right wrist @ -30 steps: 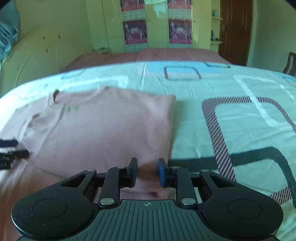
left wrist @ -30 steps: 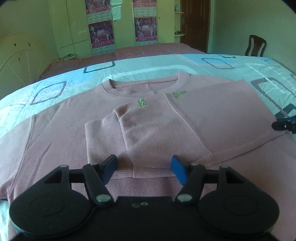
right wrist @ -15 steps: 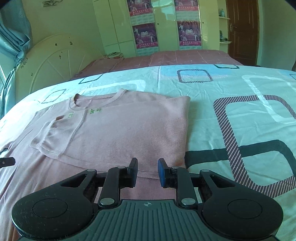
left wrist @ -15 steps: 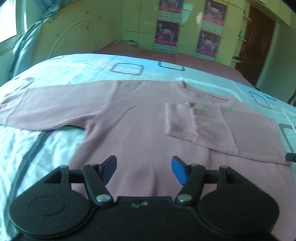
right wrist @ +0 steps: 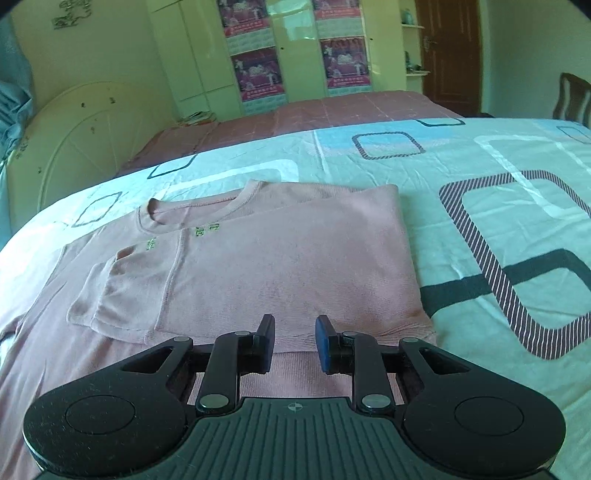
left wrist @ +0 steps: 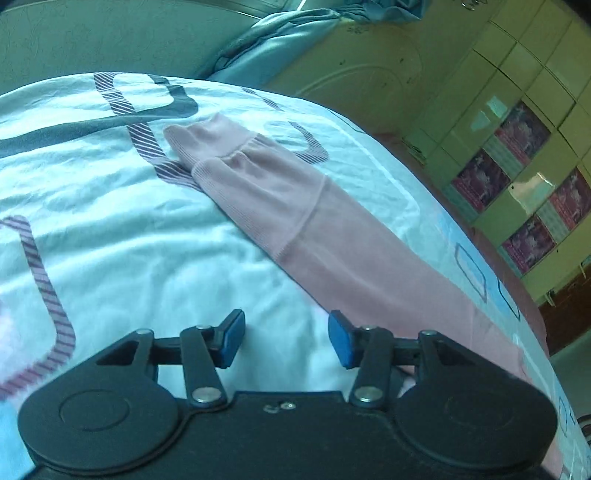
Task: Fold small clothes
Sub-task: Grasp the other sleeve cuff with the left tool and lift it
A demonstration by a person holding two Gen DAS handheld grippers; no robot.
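Sweater [right wrist: 280, 266] flat on bed [right wrist: 480, 206], one side folded. Unfolded sleeve [left wrist: 295, 206] runs diagonally ahead of left gripper [left wrist: 286, 338], cuff farthest; fingers closing, empty. Right gripper [right wrist: 294, 343] narrowly parted, empty, over hem.

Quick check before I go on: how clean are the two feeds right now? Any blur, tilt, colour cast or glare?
Left wrist view: horizon rolled, room slanted, fisheye bend, dark corners; the sleeve is soft at its near end, with a green-blue cast. Right wrist view: level, sharper, the sweater evenly lit with soft shadows, window glare on the wardrobe, and the bedsheet curves at the edges.
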